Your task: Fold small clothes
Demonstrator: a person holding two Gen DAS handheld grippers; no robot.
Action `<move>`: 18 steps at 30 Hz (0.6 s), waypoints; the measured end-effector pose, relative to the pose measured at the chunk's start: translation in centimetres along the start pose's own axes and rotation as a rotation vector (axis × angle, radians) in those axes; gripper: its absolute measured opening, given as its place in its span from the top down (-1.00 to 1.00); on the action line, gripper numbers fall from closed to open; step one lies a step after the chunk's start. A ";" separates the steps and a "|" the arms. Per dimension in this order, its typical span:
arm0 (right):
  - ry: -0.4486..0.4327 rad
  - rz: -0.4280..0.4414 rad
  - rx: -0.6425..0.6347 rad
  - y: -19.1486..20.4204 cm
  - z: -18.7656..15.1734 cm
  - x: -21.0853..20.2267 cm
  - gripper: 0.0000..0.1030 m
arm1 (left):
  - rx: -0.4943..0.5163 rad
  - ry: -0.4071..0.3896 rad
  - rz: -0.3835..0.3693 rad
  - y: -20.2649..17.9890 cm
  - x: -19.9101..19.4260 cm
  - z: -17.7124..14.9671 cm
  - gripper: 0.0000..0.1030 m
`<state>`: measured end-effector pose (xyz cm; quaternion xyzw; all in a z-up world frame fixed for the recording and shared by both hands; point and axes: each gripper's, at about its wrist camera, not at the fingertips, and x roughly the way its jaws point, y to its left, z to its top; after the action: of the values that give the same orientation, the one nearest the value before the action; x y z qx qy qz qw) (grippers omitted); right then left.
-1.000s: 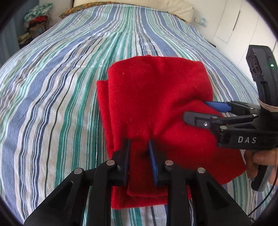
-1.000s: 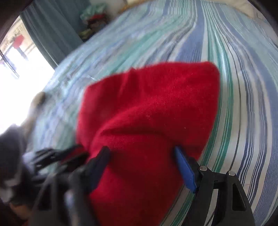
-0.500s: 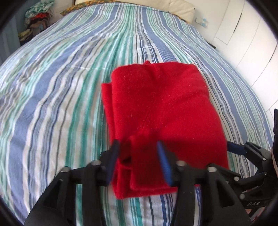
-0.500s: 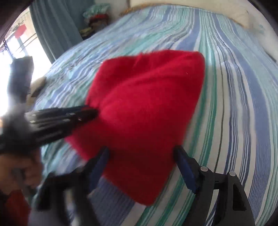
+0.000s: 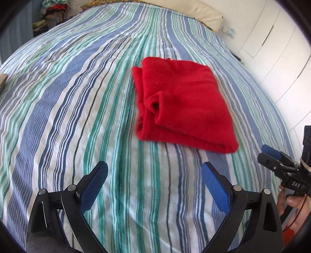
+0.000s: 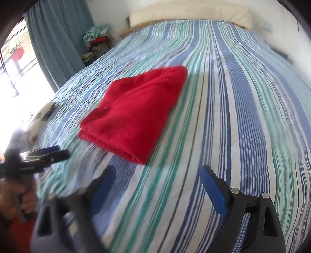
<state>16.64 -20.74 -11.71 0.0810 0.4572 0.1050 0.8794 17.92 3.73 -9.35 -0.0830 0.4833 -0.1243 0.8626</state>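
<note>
A red fleece garment [image 5: 180, 105] lies folded into a thick rectangle on the striped bed cover [image 5: 77, 116]. In the right wrist view the same red garment [image 6: 136, 112] rests left of centre, its folded edge nearest me. My left gripper [image 5: 154, 167] hangs over bare cover short of the garment; its jaws are opening wide with nothing between them. My right gripper [image 6: 157, 172] also stands apart from the cloth, jaws opening and empty. The right gripper [image 5: 272, 157] shows at the right edge of the left wrist view, held by a hand [image 5: 291, 202].
A cream pillow [image 6: 190, 11] lies at the bed's head. A pile of clothes [image 6: 97, 39] sits beside a blue curtain [image 6: 58, 39] at the far left. White cupboard doors [image 5: 276, 39] run along the right. A pale item [image 6: 40, 118] rests at the bed's left edge.
Both grippers let go of the red garment and pulled back and up from it. The left jaws went from nearly shut to wide; the garment now lies flat and folded.
</note>
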 end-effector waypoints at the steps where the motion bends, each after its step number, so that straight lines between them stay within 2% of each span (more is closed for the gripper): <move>1: -0.004 0.000 0.011 -0.4 -0.2 -0.2 -0.70 | -0.003 -0.011 -0.024 -0.2 -0.3 0.8 -0.89; 4: -0.042 0.009 0.044 -1.5 1.2 -0.7 -0.70 | -0.049 -0.031 -0.104 0.1 -0.1 4.0 -0.89; 7: -0.086 0.045 0.100 -2.5 3.6 -0.3 -0.70 | -0.063 -0.003 -0.150 0.3 1.4 6.7 -0.89; 10: -0.076 0.083 0.151 -3.2 5.9 1.3 -0.70 | -0.065 0.035 -0.109 0.5 3.3 8.5 -0.89; 12: -0.077 0.104 0.169 -3.1 6.8 2.0 -0.70 | -0.091 0.037 -0.107 1.0 3.5 8.7 -0.89; 18: -0.055 0.132 0.161 -2.3 5.8 3.0 -0.70 | -0.086 0.009 -0.064 2.2 2.3 7.6 -0.89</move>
<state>23.35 -22.47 -11.30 0.1842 0.4337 0.1232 0.8734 25.90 5.34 -7.88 -0.1350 0.4892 -0.1311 0.8516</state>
